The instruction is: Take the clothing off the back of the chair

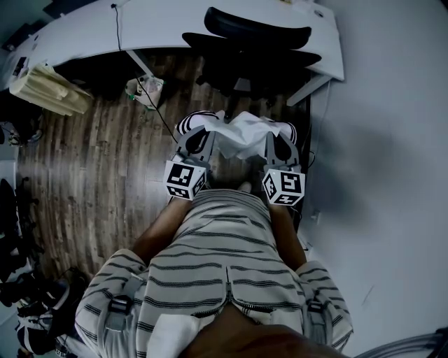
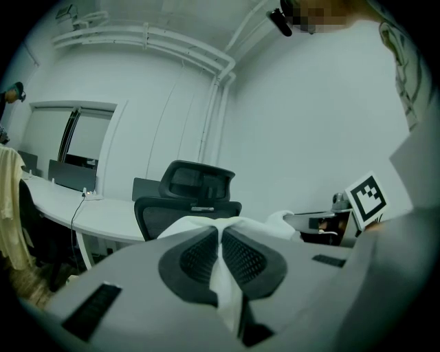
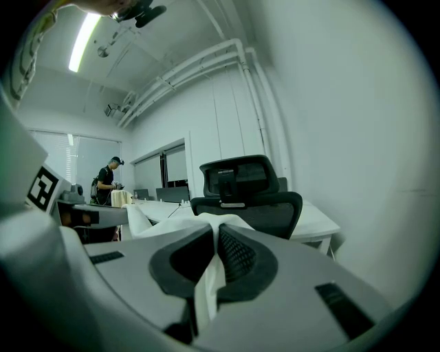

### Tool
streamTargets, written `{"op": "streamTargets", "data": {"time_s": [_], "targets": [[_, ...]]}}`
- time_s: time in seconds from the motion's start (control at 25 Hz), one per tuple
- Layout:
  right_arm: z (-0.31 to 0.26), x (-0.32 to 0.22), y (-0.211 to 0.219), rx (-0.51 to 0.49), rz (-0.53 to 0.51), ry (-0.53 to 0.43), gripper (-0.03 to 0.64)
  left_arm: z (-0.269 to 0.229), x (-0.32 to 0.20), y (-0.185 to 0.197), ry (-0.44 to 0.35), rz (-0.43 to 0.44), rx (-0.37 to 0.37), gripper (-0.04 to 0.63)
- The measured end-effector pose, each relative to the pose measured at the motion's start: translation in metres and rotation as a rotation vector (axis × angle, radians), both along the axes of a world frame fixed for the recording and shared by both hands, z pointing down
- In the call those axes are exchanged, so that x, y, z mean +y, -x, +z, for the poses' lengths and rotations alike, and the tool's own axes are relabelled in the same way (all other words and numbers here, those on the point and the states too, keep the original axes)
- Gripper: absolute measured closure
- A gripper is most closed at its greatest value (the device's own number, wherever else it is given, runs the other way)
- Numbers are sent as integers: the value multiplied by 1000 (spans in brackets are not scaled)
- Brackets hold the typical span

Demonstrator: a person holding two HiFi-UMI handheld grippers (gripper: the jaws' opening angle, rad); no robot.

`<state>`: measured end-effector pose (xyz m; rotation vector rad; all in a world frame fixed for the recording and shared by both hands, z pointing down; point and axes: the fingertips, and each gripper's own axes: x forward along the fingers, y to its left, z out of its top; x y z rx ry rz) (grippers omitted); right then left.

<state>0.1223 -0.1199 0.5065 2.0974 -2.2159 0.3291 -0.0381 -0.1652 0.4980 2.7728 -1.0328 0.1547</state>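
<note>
white clothing (image 1: 246, 133) off black chair (image 1: 255, 49)

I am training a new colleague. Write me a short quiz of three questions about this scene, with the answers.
1. True or false: the white cloth hangs on the back of the black chair.
2. Which tongs grip the cloth? A) only the left tongs; B) only the right tongs; C) both.
3. Fill in: the chair stands at a white ____.

Key: 1 false, the cloth is held clear of the chair; 2 C; 3 desk.
</note>
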Motion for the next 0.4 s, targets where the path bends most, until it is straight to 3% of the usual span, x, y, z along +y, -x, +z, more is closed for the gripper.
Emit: {"op": "streamTargets", "data": {"time_s": [0.4], "targets": [[0,0,1,-13,-2,8,588,-2,-1,0,-6,-6,-12,563]]}}
